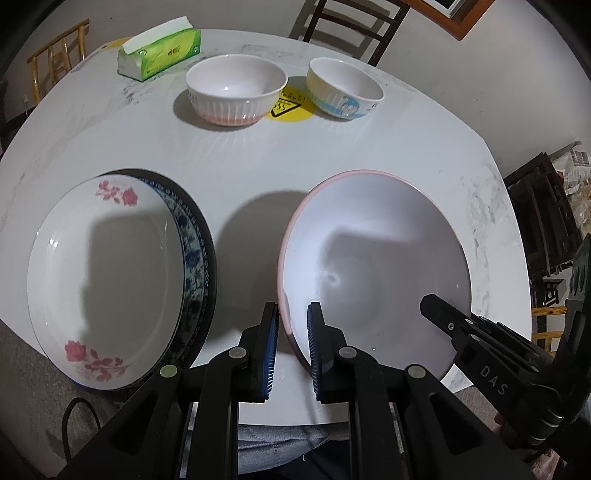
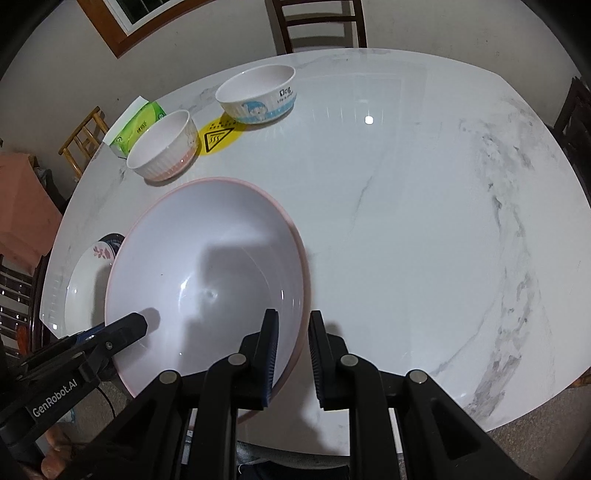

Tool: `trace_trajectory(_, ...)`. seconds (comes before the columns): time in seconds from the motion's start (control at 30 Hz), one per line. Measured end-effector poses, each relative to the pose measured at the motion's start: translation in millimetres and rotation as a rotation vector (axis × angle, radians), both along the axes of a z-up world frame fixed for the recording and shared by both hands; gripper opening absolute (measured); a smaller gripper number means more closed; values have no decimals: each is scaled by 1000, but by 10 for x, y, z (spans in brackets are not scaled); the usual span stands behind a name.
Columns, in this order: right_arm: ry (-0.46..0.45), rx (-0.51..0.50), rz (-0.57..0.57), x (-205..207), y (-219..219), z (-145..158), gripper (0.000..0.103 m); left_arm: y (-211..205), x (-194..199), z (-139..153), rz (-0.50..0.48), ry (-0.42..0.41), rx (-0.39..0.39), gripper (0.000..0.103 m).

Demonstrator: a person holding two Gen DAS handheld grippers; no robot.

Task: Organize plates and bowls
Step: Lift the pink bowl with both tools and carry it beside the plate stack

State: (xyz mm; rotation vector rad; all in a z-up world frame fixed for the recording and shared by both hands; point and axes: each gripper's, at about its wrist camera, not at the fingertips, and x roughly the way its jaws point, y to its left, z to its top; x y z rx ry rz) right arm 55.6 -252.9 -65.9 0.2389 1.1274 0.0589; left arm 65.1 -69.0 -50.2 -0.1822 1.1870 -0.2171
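A large white bowl with a pink rim is held from both sides near the table's front edge. My left gripper is shut on its left rim, one blue pad inside and one outside. On the opposite rim my right gripper is shut the same way. To the left lies a white plate with pink roses, stacked on a blue-patterned plate and a dark one. Two small bowls stand at the back: a pink ribbed bowl and a blue cartoon bowl.
A green tissue pack lies at the back left of the white marble table. A yellow warning sticker sits between the small bowls. Wooden chairs stand around the table. The table's right half is bare marble.
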Motion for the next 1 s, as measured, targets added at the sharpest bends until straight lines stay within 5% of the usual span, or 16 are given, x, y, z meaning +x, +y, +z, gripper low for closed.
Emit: trace_trajectory(1.0, -13, -15, 27, -4, 125, 40, 29, 72, -12, -60, 0, -8, -3, 14)
